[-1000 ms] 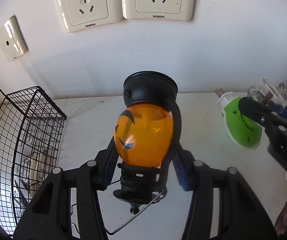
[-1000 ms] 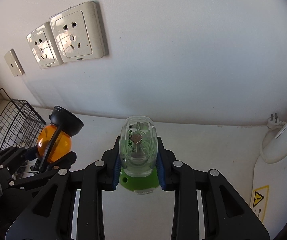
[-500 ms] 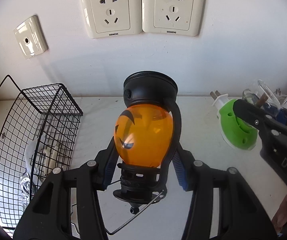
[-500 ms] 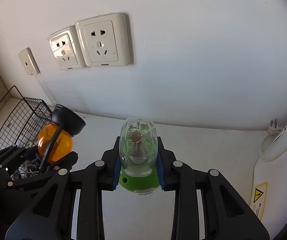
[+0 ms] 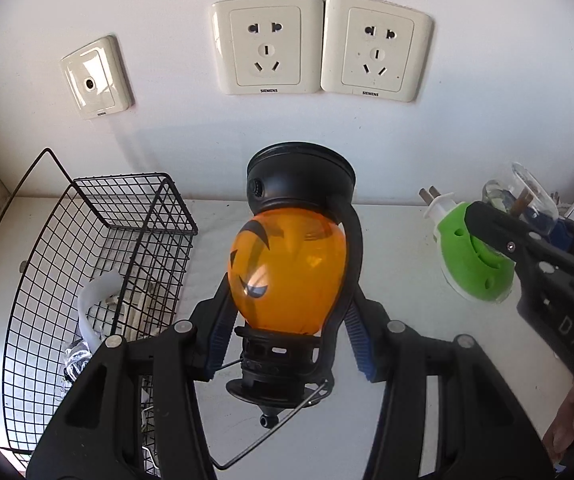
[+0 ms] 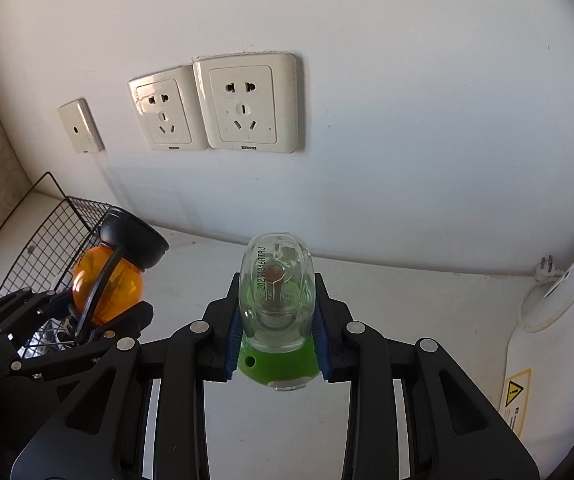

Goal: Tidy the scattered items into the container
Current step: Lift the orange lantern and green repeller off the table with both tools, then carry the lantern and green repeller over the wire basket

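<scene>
Both grippers loaded, wire basket waiting at the left

Your left gripper (image 5: 287, 312) is pinching the orange pumpkin-face lantern (image 5: 287, 268) around its globe, lifted off the white bench (image 5: 387, 240) just right of the black wire basket (image 5: 99, 248), which already holds some pale items. Your right gripper (image 6: 275, 320) is clamped on the green plug-in mosquito repellent (image 6: 275, 304) with its clear bottle, farther right. Watch the lantern: its smooth round globe could slip between the pads, and its loose wire bail (image 5: 271, 428) may well snag the basket rim. Both grippers are close together, so crowding toward the basket together risks a knock.
</scene>
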